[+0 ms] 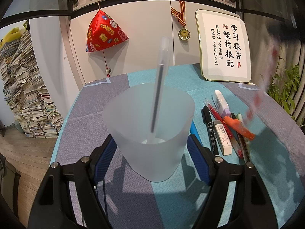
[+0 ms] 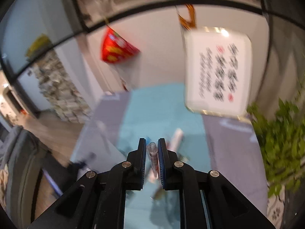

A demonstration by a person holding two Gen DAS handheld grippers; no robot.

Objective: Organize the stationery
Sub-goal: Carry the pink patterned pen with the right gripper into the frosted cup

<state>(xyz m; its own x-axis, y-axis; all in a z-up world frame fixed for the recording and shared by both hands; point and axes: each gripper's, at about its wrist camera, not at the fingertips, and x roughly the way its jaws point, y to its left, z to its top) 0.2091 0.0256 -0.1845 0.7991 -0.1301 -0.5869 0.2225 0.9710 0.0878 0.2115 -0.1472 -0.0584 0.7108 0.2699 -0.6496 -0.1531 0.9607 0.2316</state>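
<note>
The left gripper [image 1: 151, 152] clasped a frosted translucent cup [image 1: 148, 129] between its blue pads [image 1: 198, 162], the cup standing on the blue and grey tablecloth [image 1: 190, 200]. Inside the cup one translucent pen [image 1: 159, 89] with a dark refill leaned upright, its top rising above the rim. Just right of the cup lay a loose cluster of stationery: a black marker [image 1: 209, 129], a white eraser [image 1: 223, 139] in its printed sleeve, a red gel pen [image 1: 219, 118], a white and lilac correction tape [image 1: 221, 101] and an orange pen [image 1: 238, 126], several of them touching or crossing. The right gripper [image 2: 152, 150] was closed on a clear pen [image 2: 153, 158] with red inside, pinched between its pads and held above the table, where the blurred stationery showed beneath it. At the far edge of the table a framed calligraphy board [image 1: 225, 45] leaned against the cabinet, with a red triangular ornament [image 1: 103, 32] and a medal [image 1: 184, 33] hanging beside it.
</note>
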